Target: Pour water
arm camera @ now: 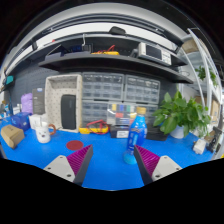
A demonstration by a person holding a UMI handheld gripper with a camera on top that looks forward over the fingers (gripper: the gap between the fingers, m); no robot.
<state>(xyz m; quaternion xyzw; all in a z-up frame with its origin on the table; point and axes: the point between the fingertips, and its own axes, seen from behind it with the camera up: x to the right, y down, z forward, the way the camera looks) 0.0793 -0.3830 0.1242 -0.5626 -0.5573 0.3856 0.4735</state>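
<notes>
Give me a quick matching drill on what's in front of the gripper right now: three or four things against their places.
Things:
1. blue bottle
2. white mug
3. potted plant
4. gripper

Places:
A. on the blue table, left of the fingers
B. far right of the table
C. nearest, fingers open and holding nothing
D. just ahead of the right-hand finger

Pairs: 1-D, 2-A, 3-B, 4-C

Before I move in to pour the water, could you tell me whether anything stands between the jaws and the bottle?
Nothing visible does. The water bottle stands upright on the blue table, beyond the open gripper and slightly right of its centreline, with bare tabletop between. A small cup sits just in front of the bottle, low beside the path.
</notes>
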